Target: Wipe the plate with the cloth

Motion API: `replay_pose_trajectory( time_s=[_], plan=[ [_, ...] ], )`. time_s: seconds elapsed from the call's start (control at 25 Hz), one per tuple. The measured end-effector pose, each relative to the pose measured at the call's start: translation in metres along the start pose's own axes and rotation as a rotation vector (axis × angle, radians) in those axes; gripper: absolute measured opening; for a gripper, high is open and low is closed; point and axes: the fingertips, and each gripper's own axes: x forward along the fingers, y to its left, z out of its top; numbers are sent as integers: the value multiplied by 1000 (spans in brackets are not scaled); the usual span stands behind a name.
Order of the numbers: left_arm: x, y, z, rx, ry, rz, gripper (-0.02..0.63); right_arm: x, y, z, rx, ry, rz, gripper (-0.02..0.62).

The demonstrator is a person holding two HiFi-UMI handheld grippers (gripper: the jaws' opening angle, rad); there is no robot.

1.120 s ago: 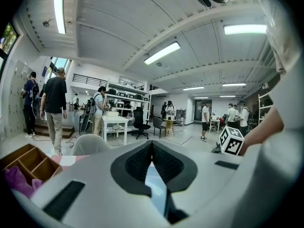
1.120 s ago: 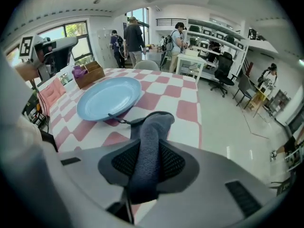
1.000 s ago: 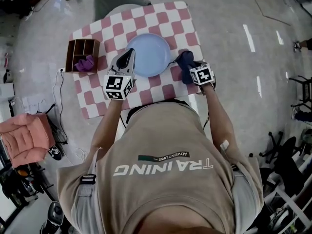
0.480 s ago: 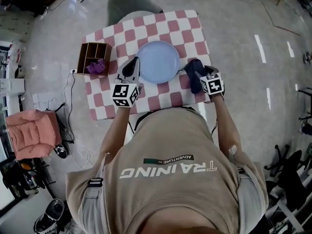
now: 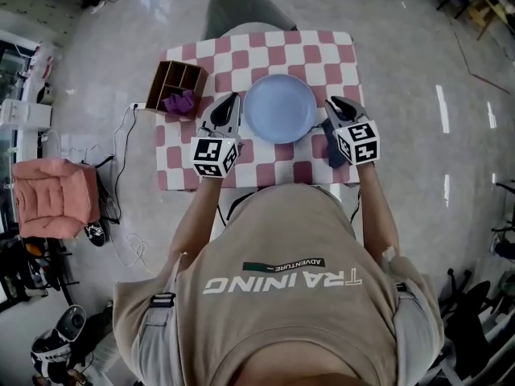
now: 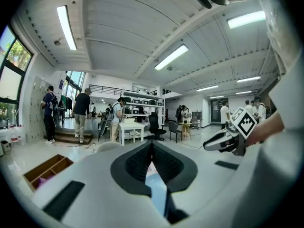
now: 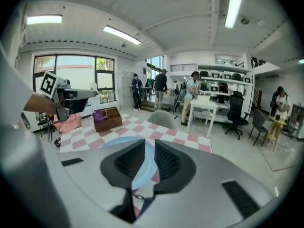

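A pale blue plate (image 5: 279,108) lies empty in the middle of the red-and-white checked table (image 5: 265,51). My left gripper (image 5: 231,99) hovers at its left rim, shut with nothing in it; in its own view the tips (image 6: 152,145) meet over a sliver of plate (image 6: 156,194). My right gripper (image 5: 332,104) hangs above the table right of the plate. Its jaws (image 7: 149,144) are closing, a narrow gap still shows and nothing is between them. The dark blue cloth (image 5: 331,148) lies on the table, mostly hidden under that gripper.
A wooden organiser (image 5: 179,89) with a purple cloth stands at the table's left edge. A grey chair (image 5: 241,10) is at the far side. A pink cushion (image 5: 52,195) and cables lie on the floor to the left. People stand far back in the room.
My right gripper has risen off the dark blue cloth, which stays on the table. My left gripper has edged forward along the plate's left rim.
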Motion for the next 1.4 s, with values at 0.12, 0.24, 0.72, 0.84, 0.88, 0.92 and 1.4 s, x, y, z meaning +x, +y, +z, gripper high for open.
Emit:
replay_pose_trajectory(
  time_s=[0.12,0.24,0.72,0.84,0.88,0.92,1.4],
  plan=[
    [-5,3,25,47,-47,23,15,4,12,49,-46,-99,18,42],
    [-10,9,51,72,-94,45,15,3,26,98,-70,-190,50,29],
    [-12,21,73,55,-142,60,15,-5,62,176,-144,-307,98,18],
    [-11,18,72,58,-137,52,15,-7,61,172,-137,-308,87,18],
    [-10,17,72,60,-137,50,15,-8,60,171,-135,-307,83,18],
    [-10,15,71,63,-134,47,15,-8,58,170,-132,-307,79,18],
    [-7,10,60,59,-95,27,15,-14,49,163,-132,-290,56,18]
  ],
)
